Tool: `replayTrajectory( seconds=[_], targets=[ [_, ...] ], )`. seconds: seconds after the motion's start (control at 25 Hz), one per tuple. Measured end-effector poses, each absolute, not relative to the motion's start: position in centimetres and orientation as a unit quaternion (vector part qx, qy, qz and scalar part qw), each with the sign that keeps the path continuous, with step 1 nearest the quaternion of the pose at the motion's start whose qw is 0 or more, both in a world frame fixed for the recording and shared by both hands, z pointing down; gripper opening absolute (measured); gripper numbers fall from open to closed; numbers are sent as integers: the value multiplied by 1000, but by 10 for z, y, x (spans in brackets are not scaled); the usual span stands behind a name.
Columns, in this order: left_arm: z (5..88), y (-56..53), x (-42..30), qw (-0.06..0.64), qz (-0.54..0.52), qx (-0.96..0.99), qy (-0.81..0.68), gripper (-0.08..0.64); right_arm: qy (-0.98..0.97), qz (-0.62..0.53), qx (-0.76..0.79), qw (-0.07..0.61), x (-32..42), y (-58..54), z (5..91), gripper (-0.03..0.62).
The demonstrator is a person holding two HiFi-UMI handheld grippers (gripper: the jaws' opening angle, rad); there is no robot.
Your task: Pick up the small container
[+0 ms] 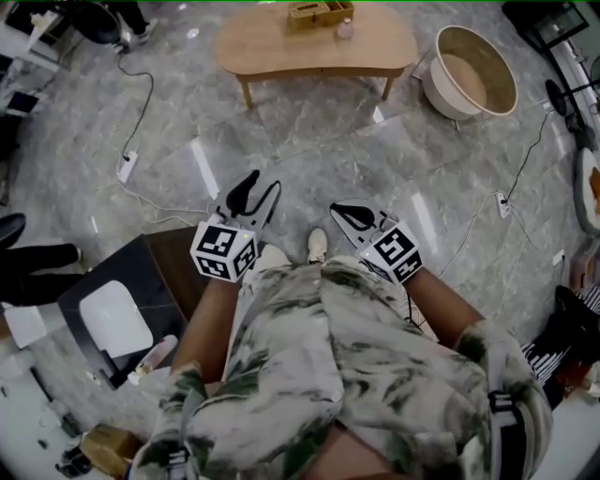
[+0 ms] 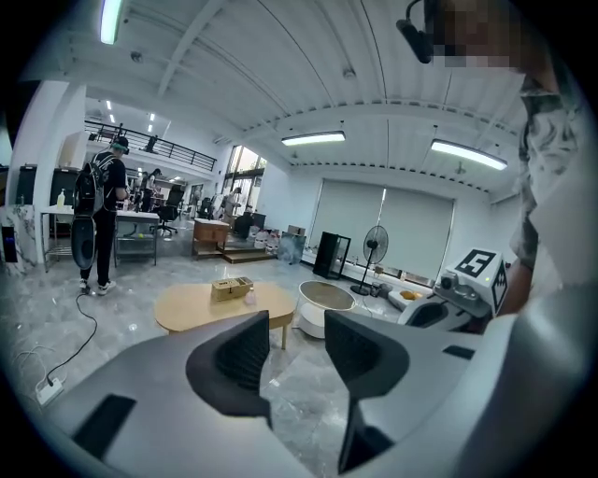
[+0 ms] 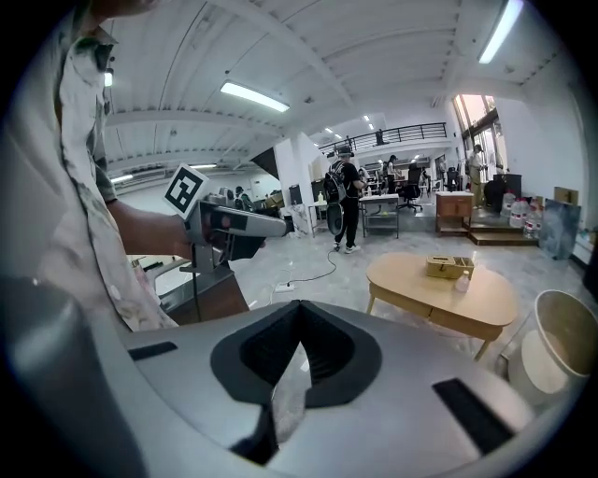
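— What sits closest under the head camera?

— The person's pale green-and-white patterned shirt (image 1: 356,375). Just past it, the left gripper (image 1: 262,184) and the right gripper (image 1: 339,208) are held out over the grey marble floor (image 1: 309,141), near each other but not touching.

— How do the jaws stand?

— In the left gripper view the two black pads (image 2: 245,350) are parted by a moderate gap, and only floor shows between them. In the right gripper view the tips meet, leaving just a thin slit lower down. Nothing is clamped there.

— And the small container?

— The small pinkish translucent bottle (image 1: 345,28) stands upright on the oval light-wood table (image 1: 272,47), well apart from both grippers. It is just beside a tan wooden box with compartments (image 1: 319,14). To the right of the table sits a round white tub with a beige inside (image 1: 439,94).
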State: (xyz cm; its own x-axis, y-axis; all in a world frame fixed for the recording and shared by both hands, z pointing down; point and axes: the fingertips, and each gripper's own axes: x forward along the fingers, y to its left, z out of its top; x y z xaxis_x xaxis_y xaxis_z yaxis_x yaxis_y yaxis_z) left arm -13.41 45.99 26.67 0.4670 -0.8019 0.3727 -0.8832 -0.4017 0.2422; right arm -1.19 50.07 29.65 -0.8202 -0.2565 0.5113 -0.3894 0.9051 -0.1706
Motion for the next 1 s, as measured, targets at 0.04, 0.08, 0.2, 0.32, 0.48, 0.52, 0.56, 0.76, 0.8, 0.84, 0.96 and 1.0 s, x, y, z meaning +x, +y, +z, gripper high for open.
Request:
replayTrajectory(
  seconds=[0.04, 0.08, 0.2, 0.32, 0.48, 0.52, 0.56, 0.76, 0.8, 0.84, 0.96, 1.0],
  targets=[
    [268, 450, -132, 207, 101, 832, -505, 181, -944, 138, 172, 247, -10, 492, 299, 20],
    [269, 440, -131, 208, 103, 833, -502, 181, -943, 142, 175, 247, -8, 483, 301, 20],
    [273, 416, -138, 212, 104, 837, -493, 181, -938, 152, 187, 248, -11, 461, 307, 20],
    [280, 389, -151, 216, 102, 841, -486, 181, -934, 159, 201, 251, -21, 438, 314, 20],
    [288, 339, -157, 214, 100, 850, -471, 181, -926, 164, 221, 257, -29, 396, 317, 20],
    [289, 326, -160, 213, 102, 853, -465, 181, -925, 166, 226, 257, -32, 385, 316, 20],
    [289, 314, -163, 211, 104, 857, -459, 181, -923, 166, 230, 258, -37, 373, 315, 20],
    [288, 255, -184, 202, 107, 867, -444, 181, -920, 164, 238, 264, -67, 317, 314, 20],
    [289, 245, -189, 201, 108, 868, -442, 181, -919, 166, 240, 266, -72, 308, 315, 20],
    [290, 235, -194, 200, 109, 868, -440, 181, -918, 167, 242, 267, -77, 299, 315, 20],
    [292, 202, -209, 198, 110, 872, -434, 181, -914, 170, 250, 271, -92, 272, 316, 20],
    [294, 192, -213, 198, 110, 874, -431, 181, -912, 171, 253, 272, -97, 264, 316, 20]
  ],
)
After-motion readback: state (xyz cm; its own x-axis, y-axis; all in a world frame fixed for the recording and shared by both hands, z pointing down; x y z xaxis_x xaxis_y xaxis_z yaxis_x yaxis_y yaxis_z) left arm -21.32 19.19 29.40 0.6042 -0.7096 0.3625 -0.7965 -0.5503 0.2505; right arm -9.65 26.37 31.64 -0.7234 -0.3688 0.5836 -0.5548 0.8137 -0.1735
